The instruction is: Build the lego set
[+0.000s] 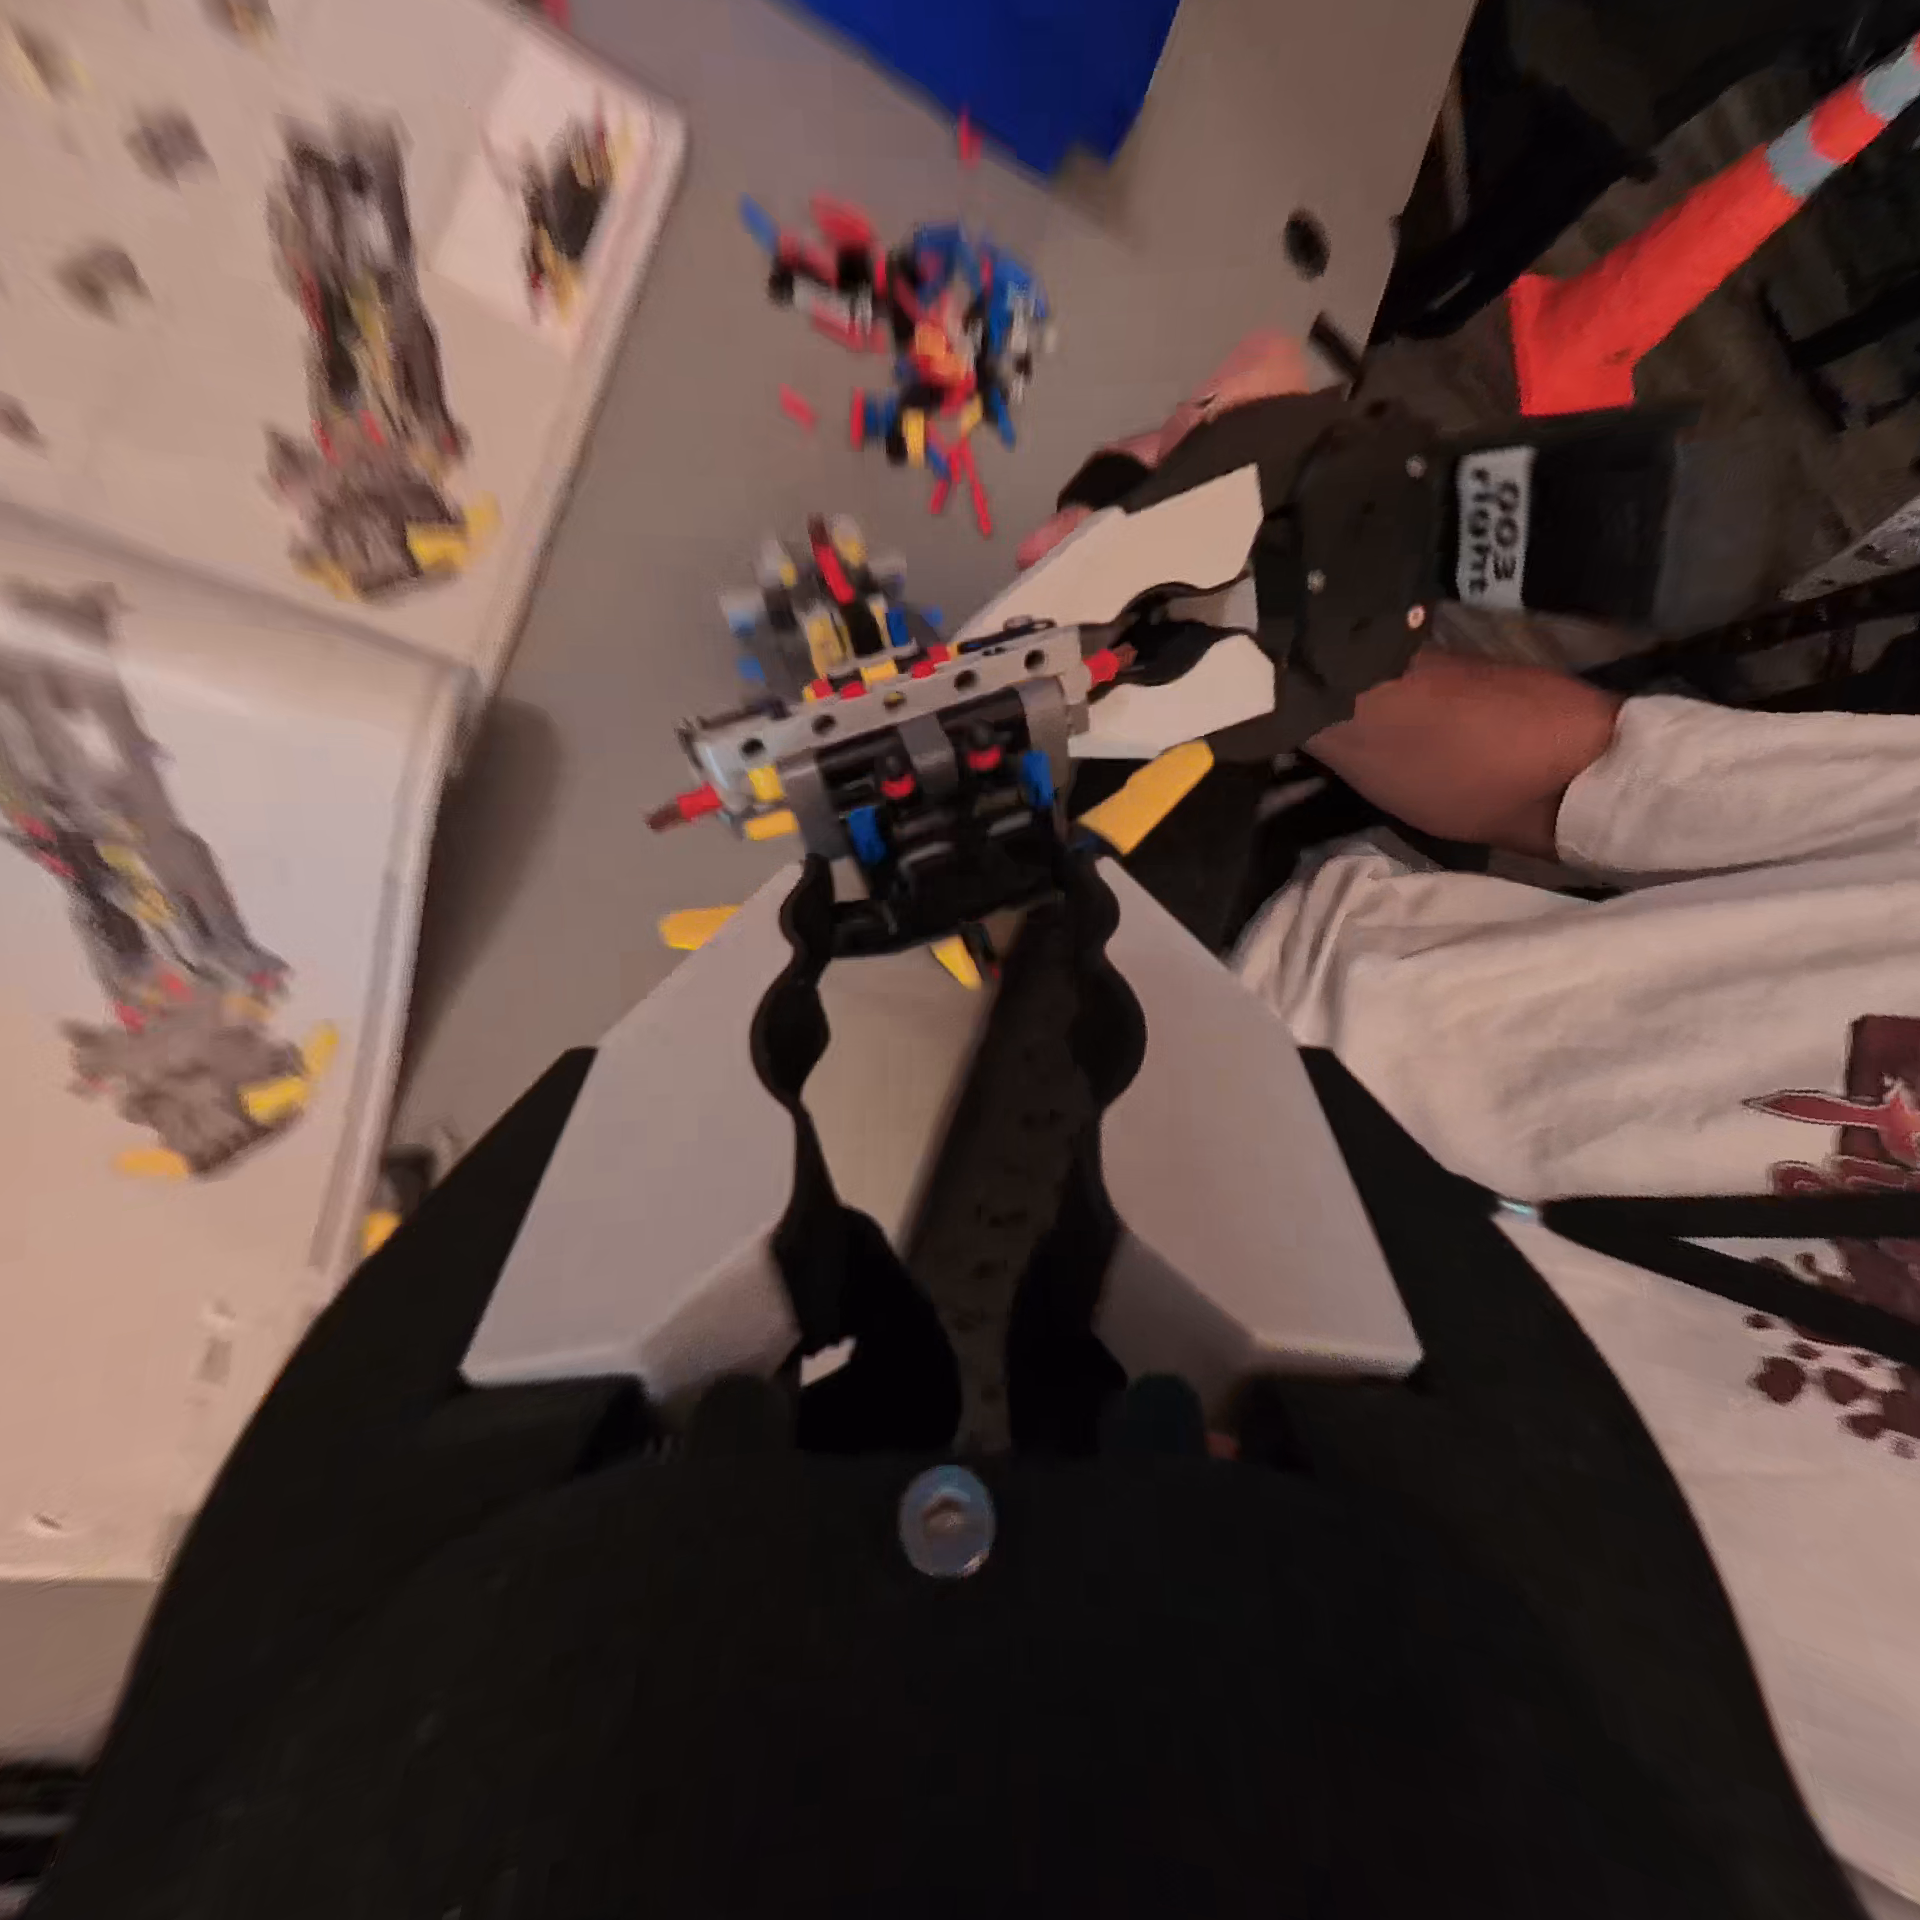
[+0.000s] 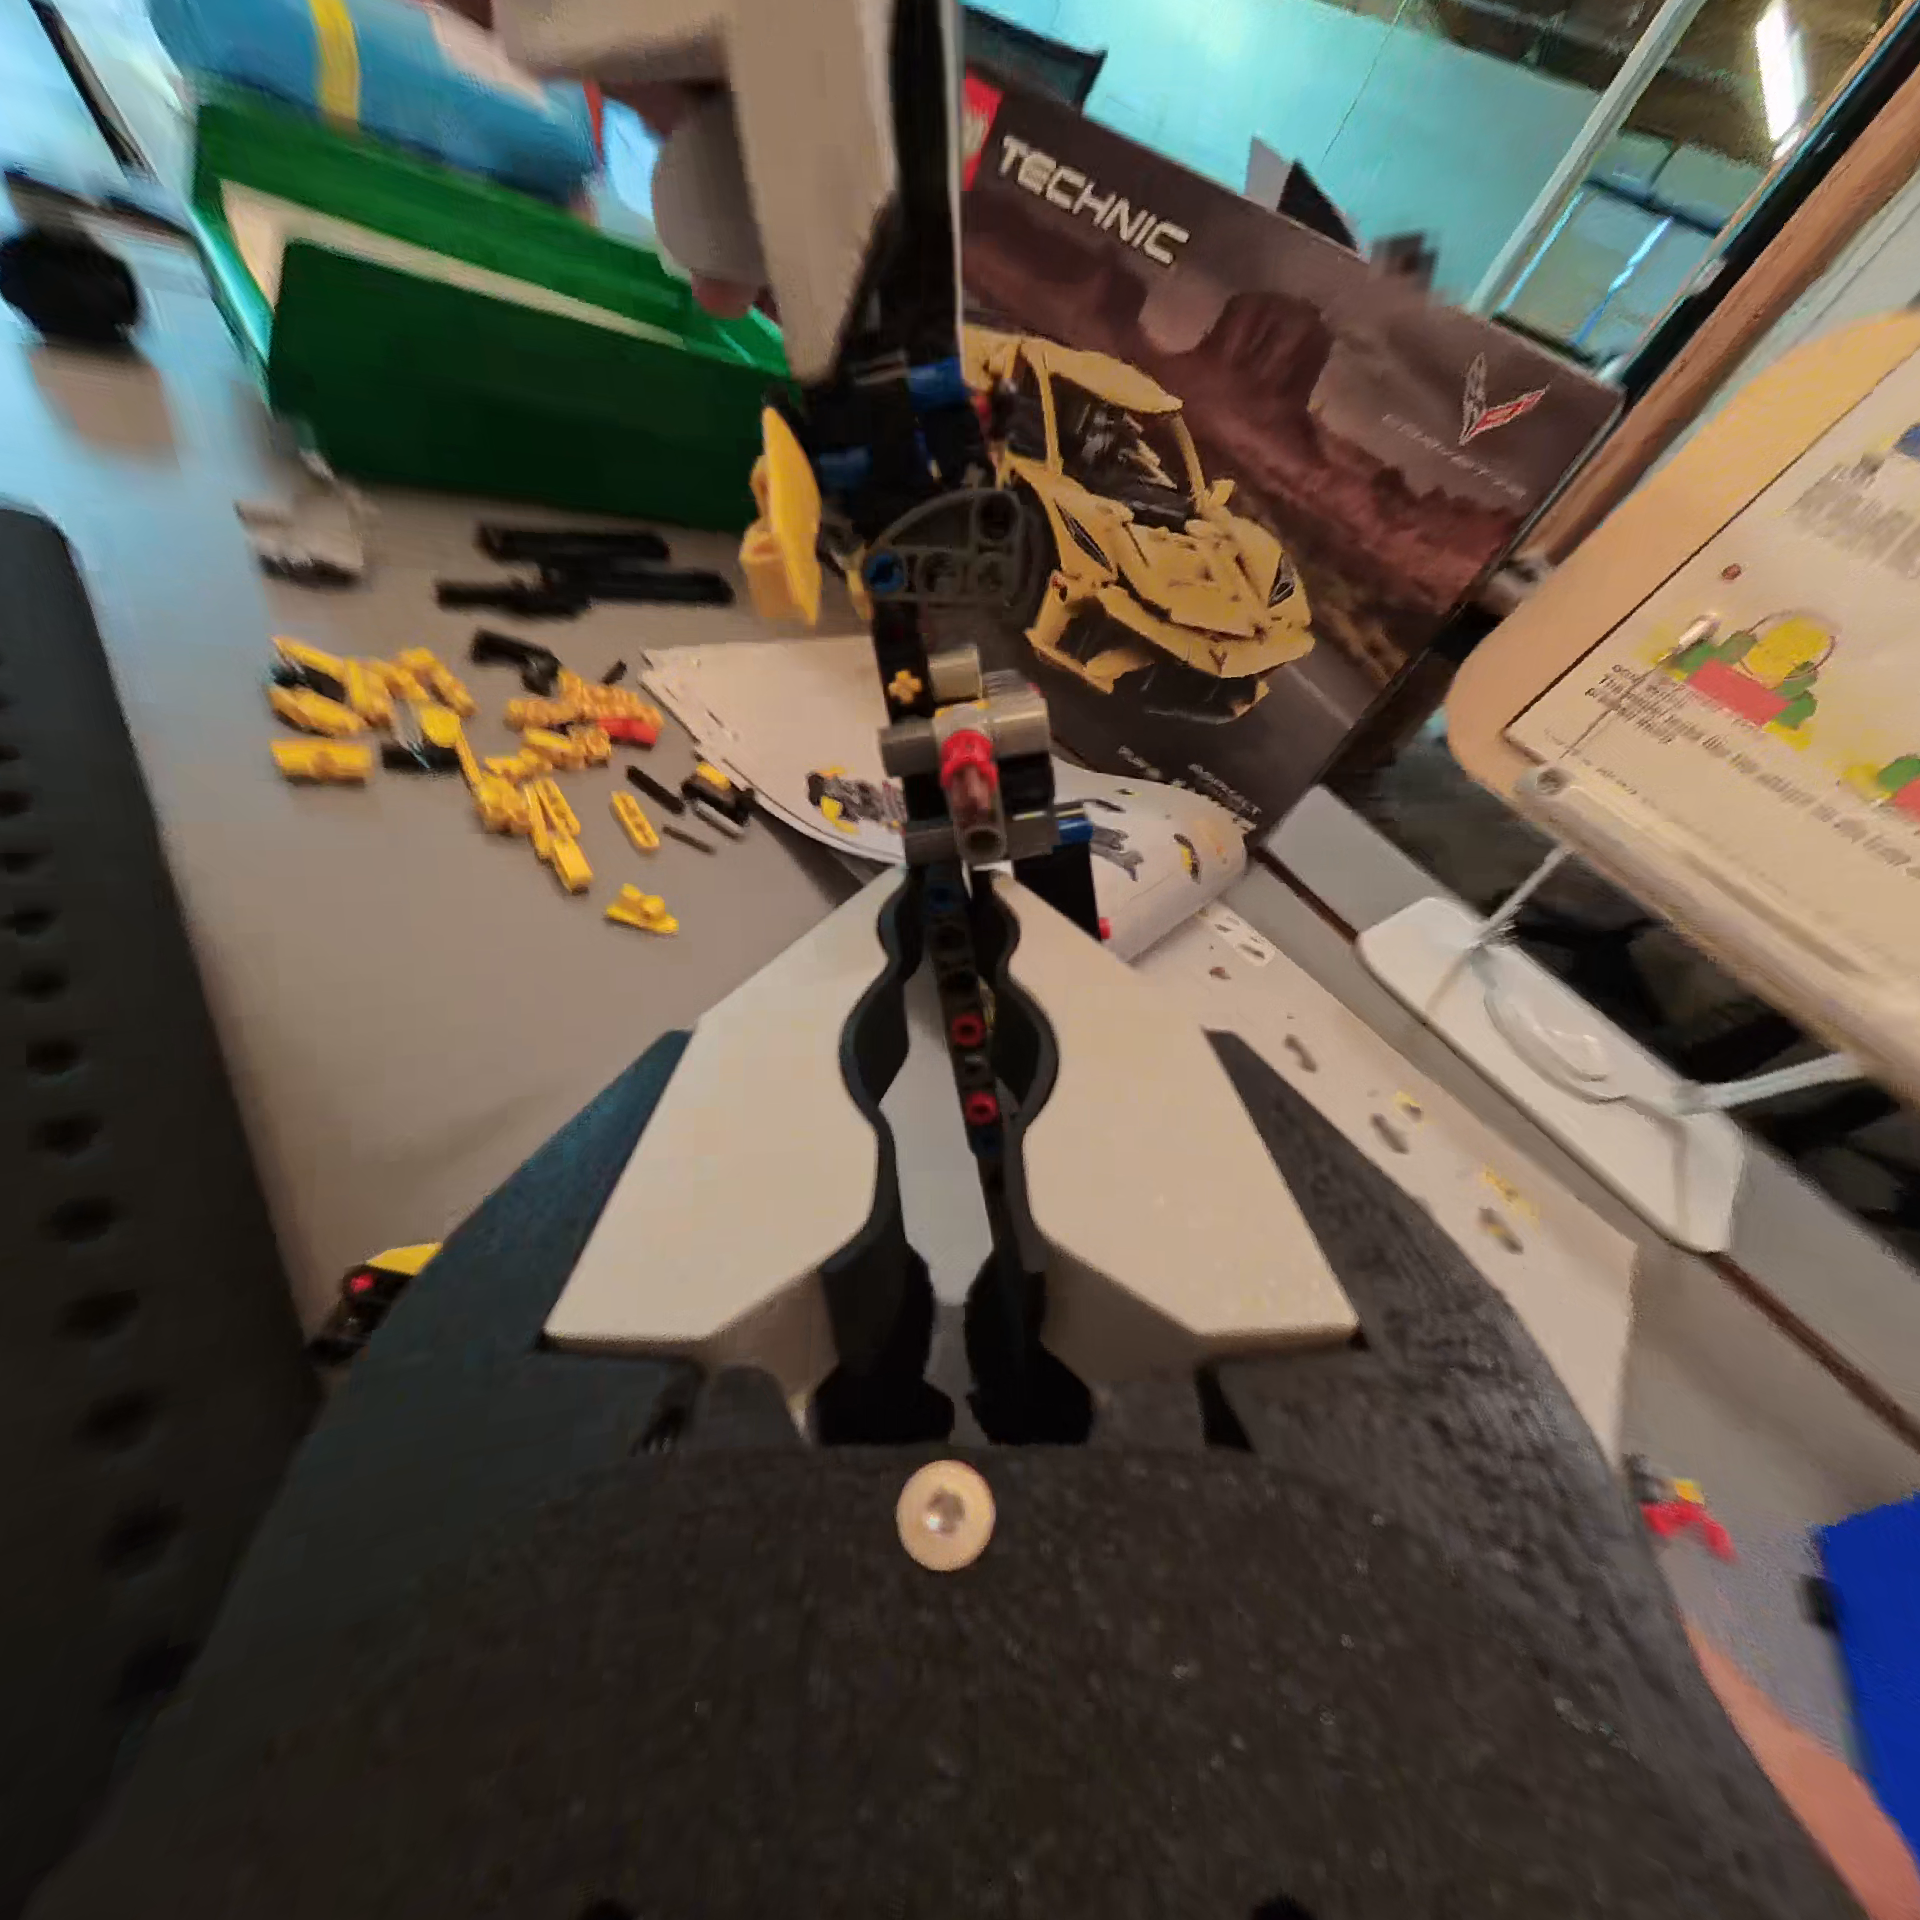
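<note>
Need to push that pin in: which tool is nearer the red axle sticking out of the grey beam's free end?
Left. The left tool grips the assembly just beside that red axle; the right tool clamps the far end of the grey beam.

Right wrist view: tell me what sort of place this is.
Probably a workshop or lab bench for model building: loose yellow plastic bricks on a grey tabletop, a dark cardboard set box, and green bins.

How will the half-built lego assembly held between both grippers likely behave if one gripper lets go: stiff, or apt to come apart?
The lego assembly looks fairly stiff: pinned grey and black beams. Held only by the left gripper at one end, it would probably lever and tilt. The right gripper pinches a thin black beam, so twisting may pop pins or its yellow panels.
</note>
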